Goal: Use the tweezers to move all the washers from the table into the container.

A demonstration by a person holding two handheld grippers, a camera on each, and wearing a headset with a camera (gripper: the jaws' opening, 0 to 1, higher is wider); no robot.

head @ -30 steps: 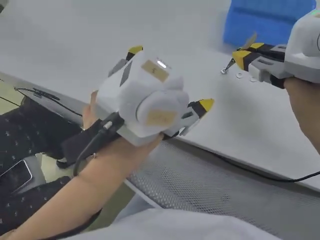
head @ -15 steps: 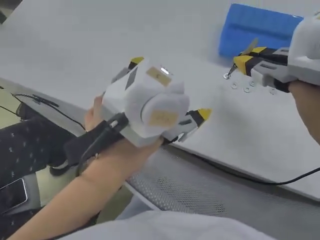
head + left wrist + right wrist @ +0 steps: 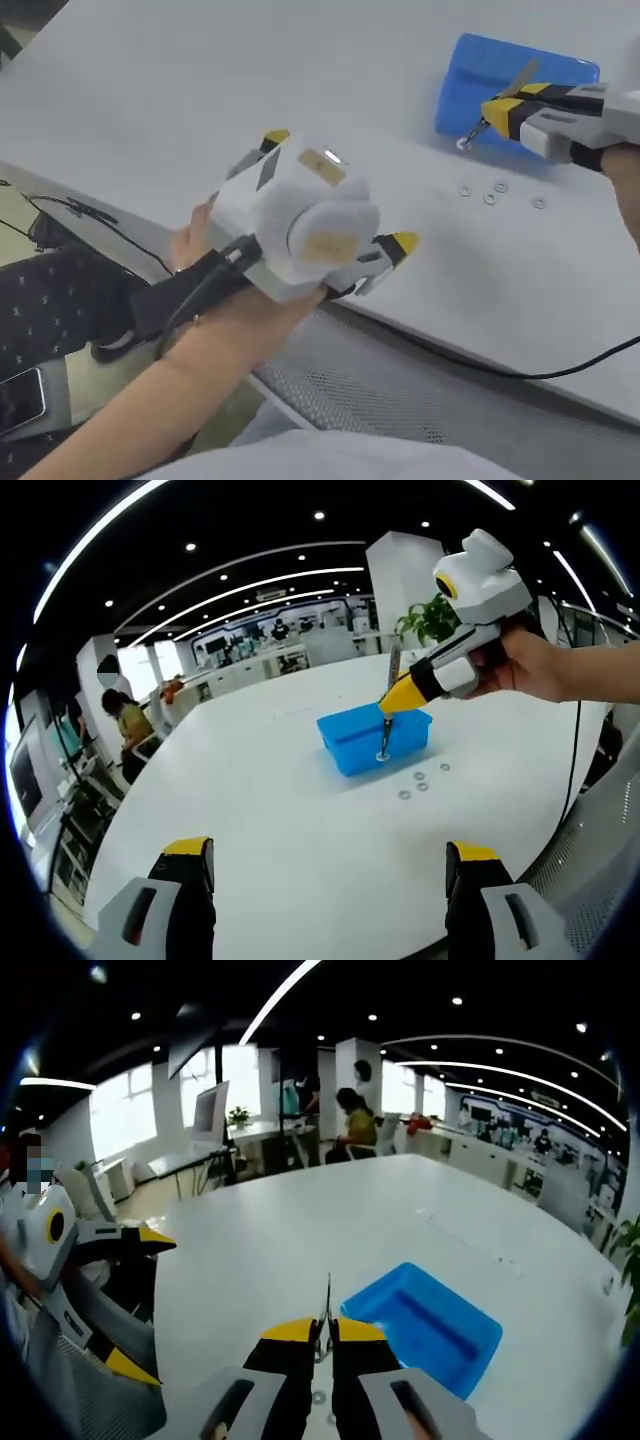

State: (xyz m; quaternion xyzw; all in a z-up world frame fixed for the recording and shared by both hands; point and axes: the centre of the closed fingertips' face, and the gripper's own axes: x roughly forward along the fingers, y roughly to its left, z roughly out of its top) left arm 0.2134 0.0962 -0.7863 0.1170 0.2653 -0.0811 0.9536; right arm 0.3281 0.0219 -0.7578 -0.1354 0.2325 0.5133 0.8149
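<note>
– Washers (image 3: 490, 198), head view: where?
– Four lie on the table (image 3: 200, 90) just before the blue container (image 3: 510, 65); the right gripper (image 3: 508, 105), pressed onto the tweezers (image 3: 474, 131), hovers near them.
– Left gripper view?
– Left gripper (image 3: 328, 845): jaws spread, empty, well apart. Tweezers slant tip-down at the container's near wall, apparently pinching a fifth washer.
– Right gripper view?
– Container lies ahead-right of the closed jaws; judged, a short forward carry.
</note>
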